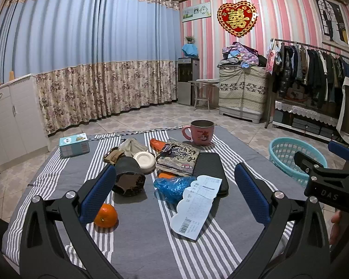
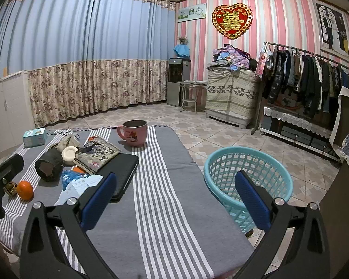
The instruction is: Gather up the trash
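Trash, a white printed paper receipt (image 1: 196,205), lies centre-frame between the wide-open, empty left tongs (image 1: 174,191); right tongs (image 2: 175,200) likewise released.

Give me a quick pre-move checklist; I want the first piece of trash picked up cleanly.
1. Left gripper open and holding nothing: ok.
2. Right gripper open and holding nothing: ok.
3. Paper slip lies on top, nothing on it: ok.
4. Blue plastic bag free: not ok, slip overlaps it.
5. Basket upright beside the table, mouth open: ok.
6. Basket bottom bare: cannot tell.
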